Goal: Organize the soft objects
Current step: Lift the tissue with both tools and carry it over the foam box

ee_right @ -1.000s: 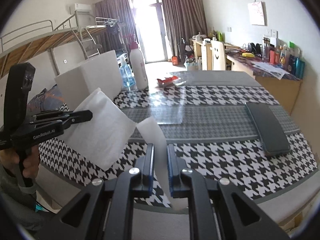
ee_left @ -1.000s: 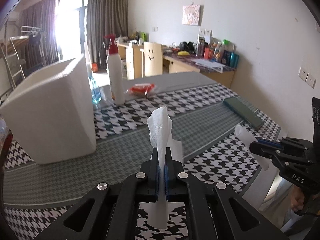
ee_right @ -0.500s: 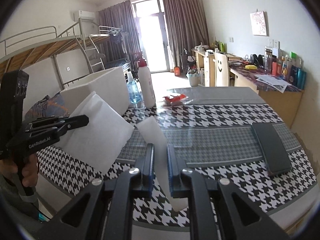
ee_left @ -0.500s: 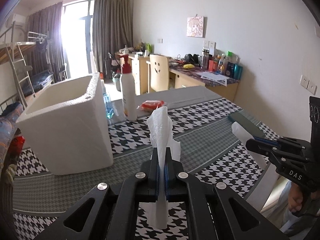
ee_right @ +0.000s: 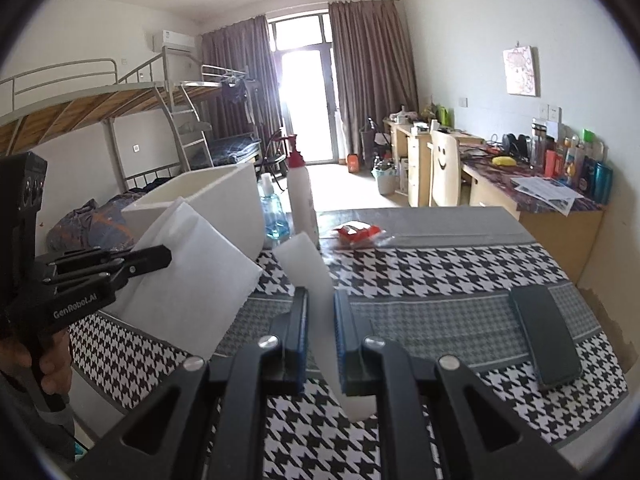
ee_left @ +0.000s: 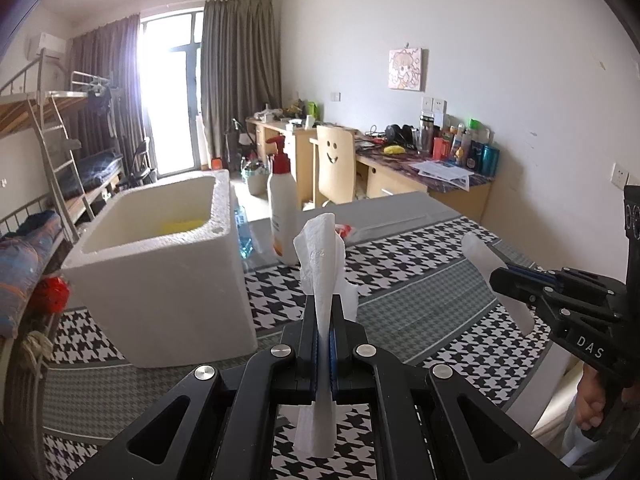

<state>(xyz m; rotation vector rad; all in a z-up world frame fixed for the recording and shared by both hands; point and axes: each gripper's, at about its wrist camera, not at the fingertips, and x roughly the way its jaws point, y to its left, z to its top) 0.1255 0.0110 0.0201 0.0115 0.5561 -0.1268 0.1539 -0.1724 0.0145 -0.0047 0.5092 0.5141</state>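
I am lifting the white sheet (ee_right: 192, 276), both jaws clamped on its edges; the foam box (ee_left: 160, 276), ahead-left, is now showing its open mouth. Drop-in is probably next.

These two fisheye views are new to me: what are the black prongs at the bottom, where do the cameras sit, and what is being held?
No robot: a person carries a hand-held gripper in each hand, with a camera looking along its fingers. In the left view the left gripper is shut on a white soft sheet; the right gripper shows at the side. In the right view the right gripper pinches a second white piece. On the checked table stand a white foam box, a pump bottle and a dark flat case.
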